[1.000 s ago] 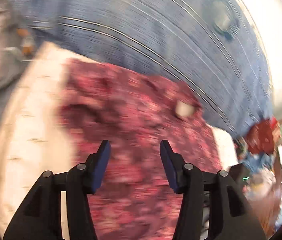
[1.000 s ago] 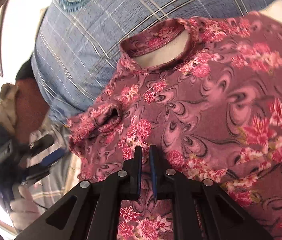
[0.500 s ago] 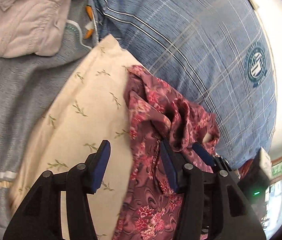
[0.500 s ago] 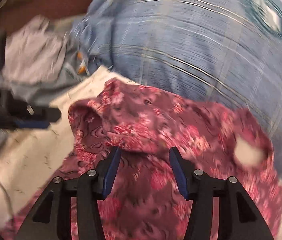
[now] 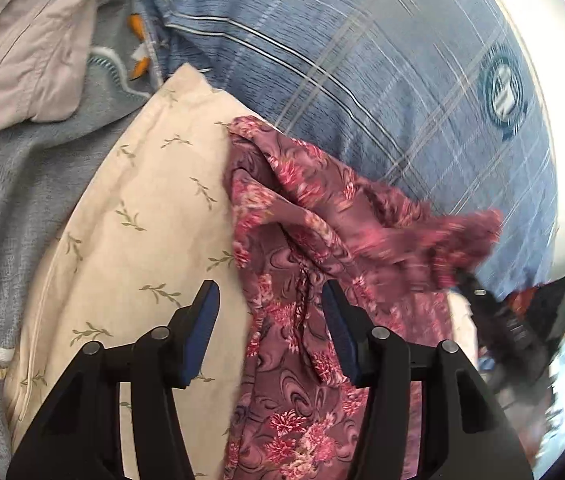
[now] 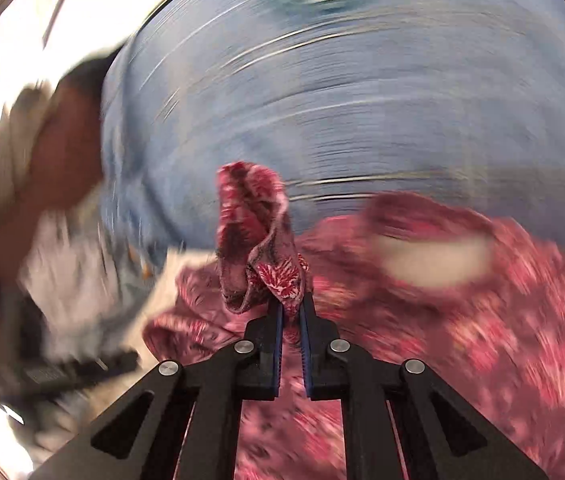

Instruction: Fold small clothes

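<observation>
A small maroon floral top (image 5: 306,264) lies on a cream leaf-print pillow (image 5: 138,216). My left gripper (image 5: 270,320) is open just above the top's left edge, its fingers either side of a seam. In the right wrist view my right gripper (image 6: 291,312) is shut on a bunched sleeve of the top (image 6: 258,240) and holds it up above the rest of the top (image 6: 482,312). That view is blurred by motion. The right gripper also shows at the right edge of the left wrist view (image 5: 514,320), pulling the sleeve out sideways.
A blue plaid bedsheet (image 5: 362,64) with a round logo (image 5: 502,88) lies behind the pillow. A grey knit garment (image 5: 14,184) and a pale pink shirt (image 5: 26,48) lie at the left. A person's arm (image 6: 54,152) shows at the left of the right wrist view.
My right gripper opened, then shut on the top's sleeve and lifted it out to the right. My left gripper stayed open and shifted slightly over the top's left edge.
</observation>
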